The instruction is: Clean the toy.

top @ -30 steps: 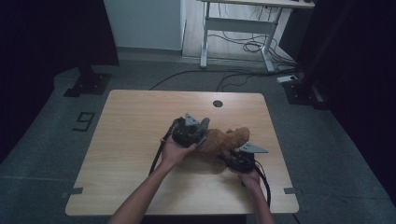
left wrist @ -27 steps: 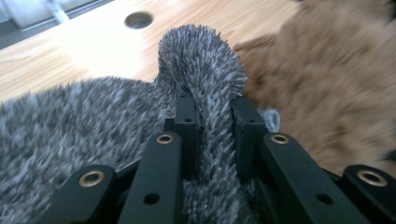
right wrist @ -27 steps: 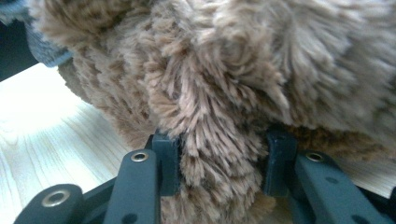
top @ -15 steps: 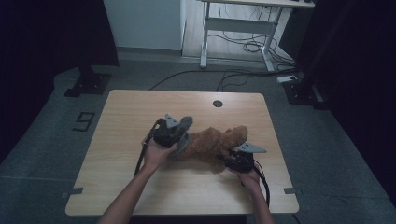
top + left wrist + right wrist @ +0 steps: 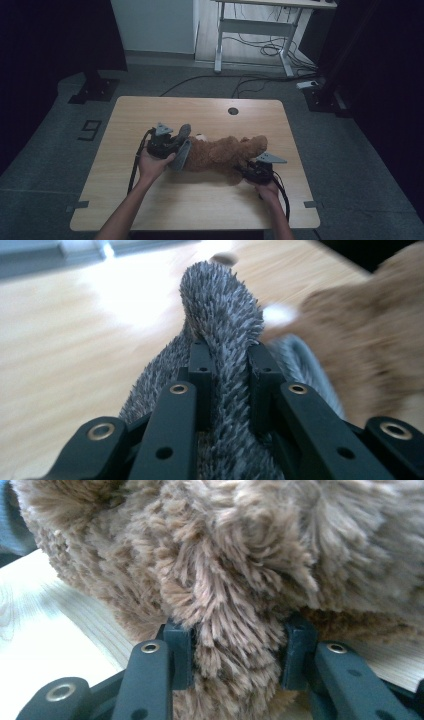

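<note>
Brown plush bear (image 5: 225, 154) lying on its side mid-table (image 5: 200, 110), grey fuzzy garment (image 5: 181, 150) at bear's left end, left gripper (image 5: 227, 365) pinching a fold of grey garment, right gripper (image 5: 235, 655) clamped on brown fur at bear's right end.

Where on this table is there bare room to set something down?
The table's far strip around the round hole is bare, as is the near strip in front of both hands. The left edge is bare too. The middle is crowded by the plush bear and grey cloth.
</note>
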A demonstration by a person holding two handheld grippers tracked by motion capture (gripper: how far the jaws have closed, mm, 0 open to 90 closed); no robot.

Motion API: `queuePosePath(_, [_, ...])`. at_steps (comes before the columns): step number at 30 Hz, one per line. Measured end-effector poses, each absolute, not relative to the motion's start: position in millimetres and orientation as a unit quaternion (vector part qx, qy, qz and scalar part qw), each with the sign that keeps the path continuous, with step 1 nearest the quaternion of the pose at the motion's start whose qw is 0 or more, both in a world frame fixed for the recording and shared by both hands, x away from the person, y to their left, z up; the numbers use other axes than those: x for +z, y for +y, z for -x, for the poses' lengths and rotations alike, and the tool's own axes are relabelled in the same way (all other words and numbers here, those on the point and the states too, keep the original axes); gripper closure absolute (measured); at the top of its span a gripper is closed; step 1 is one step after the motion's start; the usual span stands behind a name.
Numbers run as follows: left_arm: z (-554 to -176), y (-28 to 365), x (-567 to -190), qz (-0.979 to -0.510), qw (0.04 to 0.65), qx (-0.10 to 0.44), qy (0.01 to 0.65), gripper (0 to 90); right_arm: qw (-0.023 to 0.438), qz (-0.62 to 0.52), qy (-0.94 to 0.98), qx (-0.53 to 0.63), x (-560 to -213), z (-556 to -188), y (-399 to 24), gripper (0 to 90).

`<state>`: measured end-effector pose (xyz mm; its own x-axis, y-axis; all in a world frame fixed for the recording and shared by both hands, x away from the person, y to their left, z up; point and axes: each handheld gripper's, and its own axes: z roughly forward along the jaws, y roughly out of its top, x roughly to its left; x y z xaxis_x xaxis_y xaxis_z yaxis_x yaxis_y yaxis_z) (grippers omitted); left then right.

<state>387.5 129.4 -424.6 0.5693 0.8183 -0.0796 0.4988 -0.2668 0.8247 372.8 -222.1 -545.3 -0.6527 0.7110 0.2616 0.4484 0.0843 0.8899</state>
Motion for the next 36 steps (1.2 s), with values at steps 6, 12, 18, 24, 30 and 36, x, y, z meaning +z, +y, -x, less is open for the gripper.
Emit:
queuePosePath(6, [-389,86,-410,-0.787,0.446,0.169,0.391,76.4,0.133,-0.388,0.732,0.544,-543,-370,-218,58.7])
queuePosePath(12, [-395,33,-403,-0.797,0.464,0.137,0.362,76.4,0.135,-0.385,0.735,0.542,-542,-370,-216,58.7])
queuePosePath(18, [-396,-19,-396,-0.816,0.462,0.121,0.325,76.0,0.139,-0.382,0.737,0.540,-542,-370,-215,58.7])
queuePosePath(24, [-408,-47,-425,-0.854,0.391,0.115,0.323,75.7,0.146,-0.378,0.744,0.531,-541,-369,-212,58.7])
queuePosePath(30, [-405,-29,-427,-0.847,0.390,0.136,0.335,75.6,0.145,-0.371,0.749,0.529,-541,-369,-211,58.5])
queuePosePath(36, [-405,12,-429,-0.832,0.393,0.143,0.365,75.7,0.142,-0.368,0.752,0.527,-541,-368,-210,58.4])
